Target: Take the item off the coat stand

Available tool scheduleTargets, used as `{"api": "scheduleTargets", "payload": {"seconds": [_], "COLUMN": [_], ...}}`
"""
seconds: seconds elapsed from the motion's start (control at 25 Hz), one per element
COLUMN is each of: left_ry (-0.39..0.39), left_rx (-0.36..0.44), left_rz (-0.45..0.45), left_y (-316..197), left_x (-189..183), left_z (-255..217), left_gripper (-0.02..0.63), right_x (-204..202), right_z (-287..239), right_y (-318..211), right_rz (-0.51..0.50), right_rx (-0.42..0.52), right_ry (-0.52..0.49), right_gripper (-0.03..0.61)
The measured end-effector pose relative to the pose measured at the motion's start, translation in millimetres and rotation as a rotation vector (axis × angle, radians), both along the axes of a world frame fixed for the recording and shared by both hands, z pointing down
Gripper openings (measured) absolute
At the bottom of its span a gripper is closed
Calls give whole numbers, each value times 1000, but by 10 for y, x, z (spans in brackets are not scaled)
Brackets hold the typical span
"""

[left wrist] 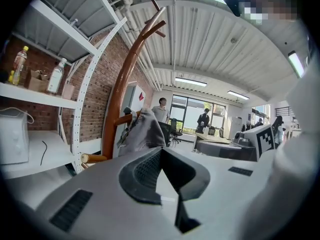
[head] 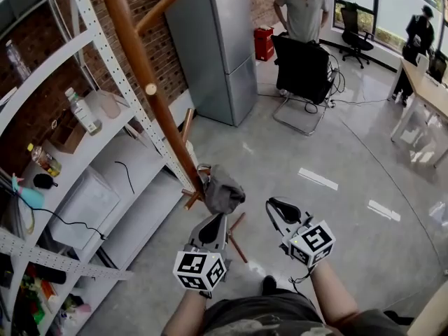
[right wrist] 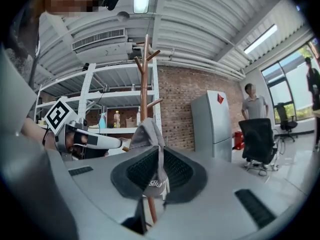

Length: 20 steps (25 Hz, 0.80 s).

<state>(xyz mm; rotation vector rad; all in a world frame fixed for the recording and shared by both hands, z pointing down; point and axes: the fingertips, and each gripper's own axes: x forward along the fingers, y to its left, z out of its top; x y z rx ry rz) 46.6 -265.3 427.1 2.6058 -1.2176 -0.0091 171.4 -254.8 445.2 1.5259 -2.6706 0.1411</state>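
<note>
Cap on low peg of coat stand | my left gripper at its 6 o'clock, right gripper at 4, jaws apart, empty | best to pinch the crown and lift upward.

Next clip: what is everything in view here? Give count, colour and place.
coat stand: one, brown wood, beside the shelving
cap: one, grey, hanging on a low peg of the coat stand
shelving: one unit, white, far left against the brick wall
bottles: at least two, clear, on the shelving
fridge: one, grey, behind the coat stand
office chairs: two, black, one near the fridge, one by the window
box: one, red, on the floor past the fridge
people: two, background
left gripper: grey, open, just below the cap
right gripper: grey, open, right of the cap, apart from it
</note>
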Motion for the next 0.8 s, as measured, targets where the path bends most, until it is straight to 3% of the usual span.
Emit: {"api": "scheduleTargets", "payload": {"seconds": [0.44,0.8], "left_ry": [22,10], "left_rx": [28,42], "left_rz": [-207,-284], "left_y": [-131,-88], "left_x": [-192,-346], "left_z": [-59,-101], "left_gripper": [7,7], "right_x": [-305,-529], "right_z": [-21,-83], "right_y": [-320,-522], "right_rz": [-269,-354], "right_rx": [-13,-19], "right_ry": [35,32], "right_gripper": [38,38]}}
